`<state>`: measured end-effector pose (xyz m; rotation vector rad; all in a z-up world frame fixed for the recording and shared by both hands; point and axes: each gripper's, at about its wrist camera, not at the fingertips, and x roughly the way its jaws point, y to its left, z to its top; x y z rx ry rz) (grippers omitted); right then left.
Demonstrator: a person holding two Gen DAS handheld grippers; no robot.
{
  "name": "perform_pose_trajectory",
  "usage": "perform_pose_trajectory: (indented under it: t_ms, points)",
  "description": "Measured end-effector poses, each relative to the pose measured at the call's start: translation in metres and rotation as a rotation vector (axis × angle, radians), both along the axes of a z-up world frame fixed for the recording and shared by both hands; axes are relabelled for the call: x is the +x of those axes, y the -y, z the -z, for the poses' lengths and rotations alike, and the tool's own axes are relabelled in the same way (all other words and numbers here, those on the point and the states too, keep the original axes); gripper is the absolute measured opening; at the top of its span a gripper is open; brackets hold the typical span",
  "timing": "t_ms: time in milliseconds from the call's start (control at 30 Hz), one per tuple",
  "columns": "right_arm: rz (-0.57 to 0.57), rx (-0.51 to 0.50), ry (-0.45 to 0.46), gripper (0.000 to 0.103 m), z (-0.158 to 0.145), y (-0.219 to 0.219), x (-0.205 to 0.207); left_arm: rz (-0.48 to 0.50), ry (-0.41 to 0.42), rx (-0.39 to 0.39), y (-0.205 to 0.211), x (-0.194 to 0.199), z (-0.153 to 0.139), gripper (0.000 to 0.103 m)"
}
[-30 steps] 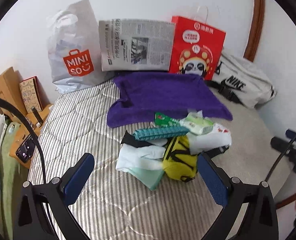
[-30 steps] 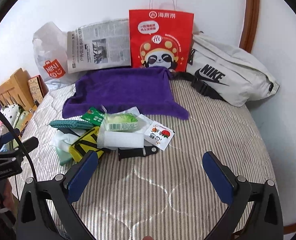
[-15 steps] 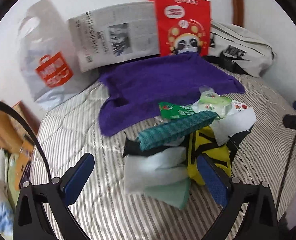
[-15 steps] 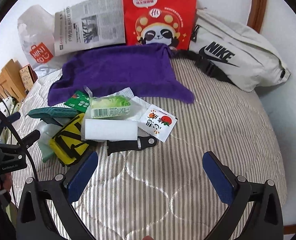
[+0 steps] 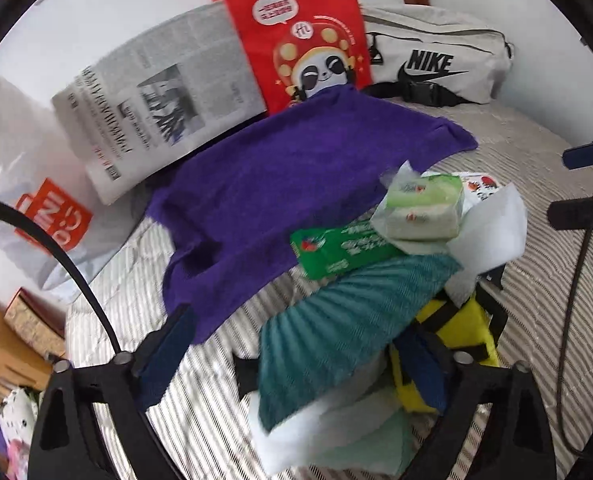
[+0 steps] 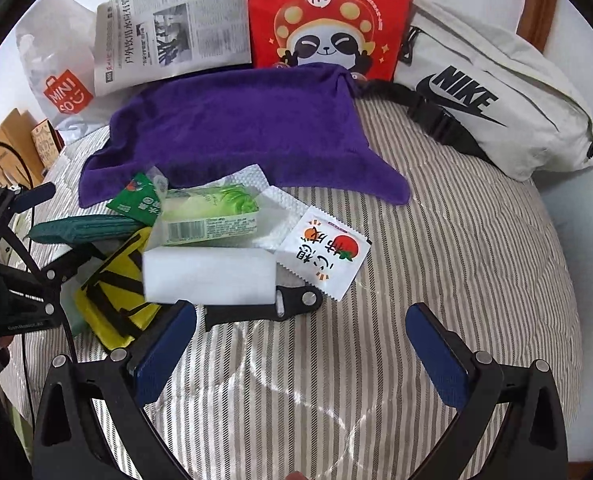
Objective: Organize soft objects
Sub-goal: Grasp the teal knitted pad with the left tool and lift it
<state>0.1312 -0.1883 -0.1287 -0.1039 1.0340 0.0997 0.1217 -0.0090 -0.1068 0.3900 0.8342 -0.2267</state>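
Striped bed (image 6: 436, 280): teal cloth (image 5: 348, 320) between spread left tool (image 5: 292, 356) fingers (right tool (image 6: 302, 346) spread).

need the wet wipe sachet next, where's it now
The white wipe sachet lies on the striped quilt in the right wrist view, right of the white foam block, below the purple towel.

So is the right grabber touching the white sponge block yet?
Apart. In the right wrist view the right gripper is open, and striped bedding shows between its left fingertip and the white sponge block.
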Motion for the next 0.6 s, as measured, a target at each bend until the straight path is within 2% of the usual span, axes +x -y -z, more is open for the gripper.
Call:
perform_pose_trajectory:
  t_ms: [67, 133, 267, 367, 433, 467, 600]
  points:
    - [0.001, -0.007, -0.006, 0.103, 0.003, 0.004, 0.004, 0.009, -0.019, -0.013, 0.001, 0.005, 0.002, 0.068]
    - [0.012, -0.008, -0.011, 0.103, 0.006, 0.009, 0.008, 0.013, -0.038, -0.023, 0.003, 0.009, 0.004, 0.059]
    - [0.049, 0.020, -0.028, 0.103, 0.013, 0.023, 0.018, 0.021, -0.029, -0.018, 0.006, 0.009, 0.005, 0.056]
    - [0.056, 0.015, -0.033, 0.103, 0.015, 0.026, 0.023, 0.017, -0.036, -0.058, 0.002, 0.008, 0.000, 0.041]
    - [0.056, 0.017, -0.033, 0.103, 0.016, 0.026, 0.023, 0.011, -0.037, -0.085, -0.003, 0.007, -0.005, 0.039]
    - [0.054, 0.020, -0.032, 0.103, 0.016, 0.025, 0.022, 0.012, -0.039, -0.101, -0.006, 0.005, -0.007, 0.033]
    - [0.043, 0.021, -0.035, 0.103, 0.017, 0.021, 0.021, -0.010, -0.031, -0.150, -0.018, 0.000, -0.016, 0.032]
